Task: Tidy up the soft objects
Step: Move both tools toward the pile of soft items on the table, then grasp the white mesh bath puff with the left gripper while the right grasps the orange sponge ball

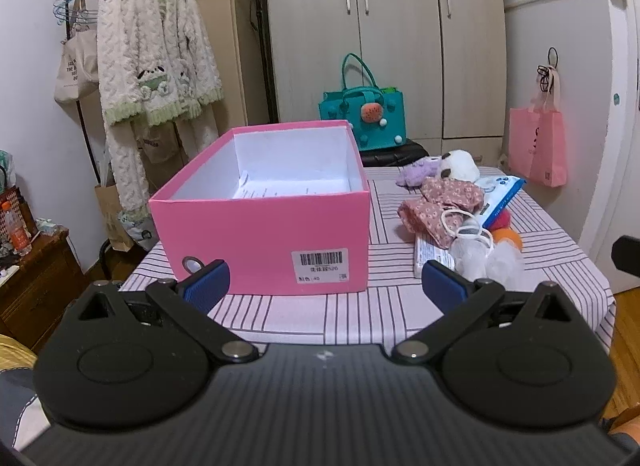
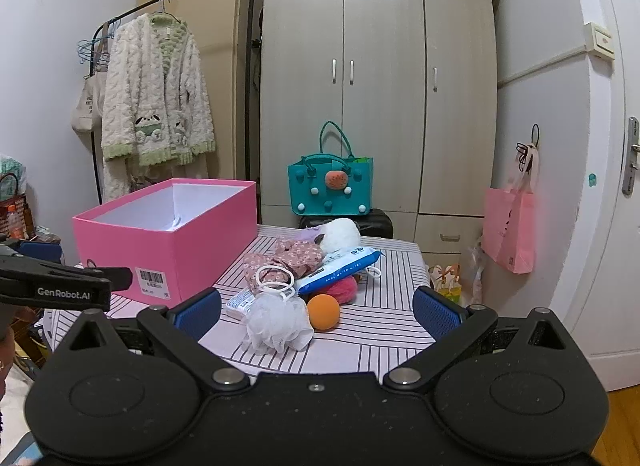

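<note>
An open pink box (image 1: 260,225) stands on the striped table (image 1: 320,318), with only a paper sheet inside; it also shows in the right wrist view (image 2: 168,242). To its right lies a heap of soft things: a white mesh bath pouf (image 2: 278,324), an orange ball (image 2: 323,312), floral cloth (image 2: 288,256), a white plush (image 2: 340,236), a wet-wipes pack (image 2: 340,270). My left gripper (image 1: 326,284) is open and empty before the box's front wall. My right gripper (image 2: 318,312) is open and empty, just short of the pouf and ball.
A teal bag (image 2: 330,185) sits on a black case behind the table. A wardrobe (image 2: 380,85) stands at the back. A clothes rack with a fluffy robe (image 2: 154,93) is at the left. A pink bag (image 2: 510,229) hangs by the door at the right.
</note>
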The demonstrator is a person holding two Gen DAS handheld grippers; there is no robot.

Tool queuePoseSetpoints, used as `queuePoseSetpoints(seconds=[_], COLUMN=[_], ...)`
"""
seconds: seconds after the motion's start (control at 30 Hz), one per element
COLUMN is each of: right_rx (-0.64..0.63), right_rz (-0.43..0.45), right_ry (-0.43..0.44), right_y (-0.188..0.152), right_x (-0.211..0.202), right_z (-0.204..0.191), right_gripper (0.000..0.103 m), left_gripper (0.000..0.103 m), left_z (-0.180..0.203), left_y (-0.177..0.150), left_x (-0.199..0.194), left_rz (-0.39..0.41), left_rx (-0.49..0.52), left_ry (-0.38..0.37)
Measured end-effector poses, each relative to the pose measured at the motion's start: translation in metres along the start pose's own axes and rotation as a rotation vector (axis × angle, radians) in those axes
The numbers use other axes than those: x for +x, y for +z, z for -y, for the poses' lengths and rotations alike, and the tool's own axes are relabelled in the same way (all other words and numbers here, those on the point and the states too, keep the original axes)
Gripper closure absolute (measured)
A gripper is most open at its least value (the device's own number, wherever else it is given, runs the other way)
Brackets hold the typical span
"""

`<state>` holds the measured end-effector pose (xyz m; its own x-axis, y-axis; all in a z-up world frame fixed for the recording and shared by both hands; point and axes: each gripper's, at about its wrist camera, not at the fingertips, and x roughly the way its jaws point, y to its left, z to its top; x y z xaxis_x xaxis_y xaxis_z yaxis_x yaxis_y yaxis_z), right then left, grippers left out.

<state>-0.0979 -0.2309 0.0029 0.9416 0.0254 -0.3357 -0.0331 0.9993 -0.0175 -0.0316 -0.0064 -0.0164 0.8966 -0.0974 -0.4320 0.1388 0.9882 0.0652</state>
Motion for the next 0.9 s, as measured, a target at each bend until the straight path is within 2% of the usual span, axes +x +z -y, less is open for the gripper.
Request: queuePoseSetpoints(seconds=[0.13,0.27,0.4,0.5,0.57,0.6,0.73,0.8,0.9], right_rx=[-0.020,-0.028,-0.049,-0.052,-0.050,-0.042,0.005,-0.007,-0.040], right_rz=[0.005,0.050,0.013,-0.020,-0.056,-0.072,-0.139,-0.148,-0.135], right_ry=[-0.001,0.039,0.113,0.121,0.128,0.140,0.209,0.234,0.253], right_y=[0.002,0.005,0.011,0.014,0.014,0.012,0.001,-0.007,-0.017], right_x=[0.002,0.005,0.016,0.027,0.039,0.045,0.071,0.082,0.099], right_z=[0.001,0.013,0.027,0.040,0.048,0.053,0.070,0.071,0.072], right_gripper=[0.000,0.000,0.000,0.000,0.002,0.006,0.016,0.018,0.025], left_gripper=[0.000,0.000,0.000,0.000,0.000,0.000,0.004,0.009,0.011], left_z=[0.000,0.013,0.029,0.038,0.046,0.049,0.067,0.074,0.084], left_y=[0.004,0.012,0.019,0.022,0.023,0.023,0.023,0.021,0.017], left_x=[-0.003,-0.004,-0.001,0.008,0.017,0.021,0.046,0.058,0.074], left_rz=[0.010,0.026,0.045,0.056,0.042,0.033,-0.047,-0.082,-0.115], left_rx=[-0.020,0.029,0.047,0.044,0.052,0.058,0.083,0.097,0.101], left_ry=[-0.038,-0.093,-0.141,-0.194,-0.227,-0.235,-0.221,-0.238,-0.265])
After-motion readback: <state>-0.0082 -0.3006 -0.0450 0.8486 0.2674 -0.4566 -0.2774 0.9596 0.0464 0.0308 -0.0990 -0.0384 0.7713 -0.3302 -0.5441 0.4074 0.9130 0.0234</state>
